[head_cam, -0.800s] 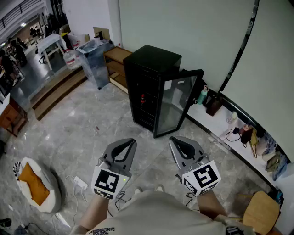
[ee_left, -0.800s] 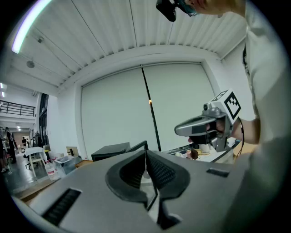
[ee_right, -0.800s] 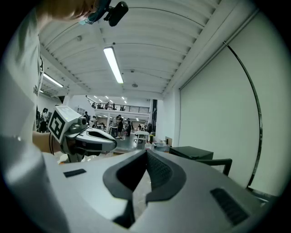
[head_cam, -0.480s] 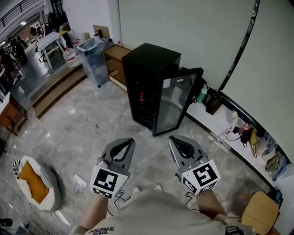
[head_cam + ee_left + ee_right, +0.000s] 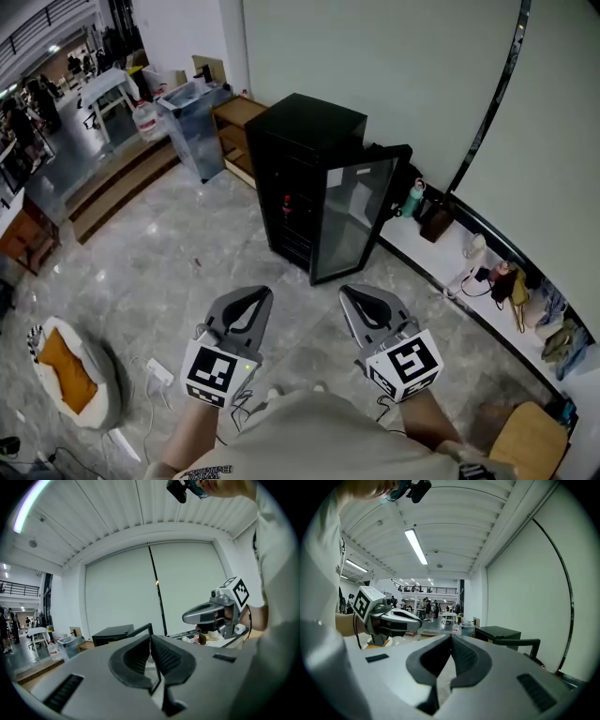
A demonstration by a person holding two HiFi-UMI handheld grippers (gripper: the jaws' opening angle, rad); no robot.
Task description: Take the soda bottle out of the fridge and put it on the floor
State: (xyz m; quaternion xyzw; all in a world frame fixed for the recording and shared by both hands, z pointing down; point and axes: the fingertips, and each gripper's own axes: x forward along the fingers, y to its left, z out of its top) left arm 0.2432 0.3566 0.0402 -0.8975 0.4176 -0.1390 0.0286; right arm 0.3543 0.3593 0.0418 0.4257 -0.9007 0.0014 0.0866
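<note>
The grey left gripper [image 5: 255, 295] and grey right gripper [image 5: 352, 292] hover side by side over the near grey marble floor [image 5: 169, 253], each with jaws pressed together on nothing. The dark, red-labelled soda bottle [image 5: 288, 204] stands inside the far small black fridge [image 5: 314, 117], whose glass door [image 5: 361, 211] hangs open to the right.

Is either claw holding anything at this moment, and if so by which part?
Nothing is held. The left claw and the right claw are both shut and empty; the soda bottle sits in the open fridge.
</note>
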